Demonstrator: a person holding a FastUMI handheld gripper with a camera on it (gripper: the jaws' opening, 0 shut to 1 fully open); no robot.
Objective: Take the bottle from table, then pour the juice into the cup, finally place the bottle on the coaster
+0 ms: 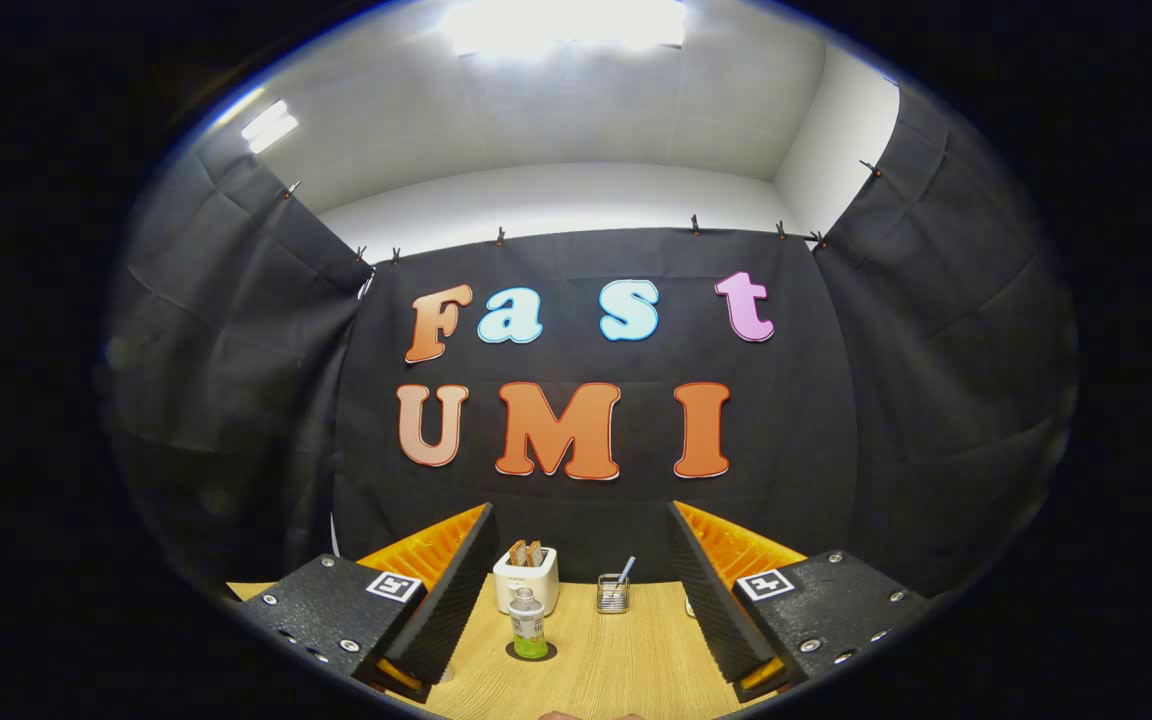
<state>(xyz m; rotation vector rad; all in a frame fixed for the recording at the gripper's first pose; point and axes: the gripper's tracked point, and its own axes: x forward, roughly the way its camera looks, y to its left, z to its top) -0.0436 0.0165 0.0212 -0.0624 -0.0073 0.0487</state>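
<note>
A small clear bottle (528,625) with a white cap and green juice in its lower part stands upright on a dark round coaster (532,652) on the wooden table (626,660). My gripper (580,520) is open, its fingers spread wide and raised above the table. The bottle is between them, closer to the left finger (451,590), and touches neither. A small pale thing (688,606) peeks out beside the right finger (711,590); I cannot tell whether it is the cup.
Behind the bottle stands a white toaster (526,580) with slices in it. To its right is a small wire holder (613,594) with a stick-like utensil. The black cloth wall closes the table at the back.
</note>
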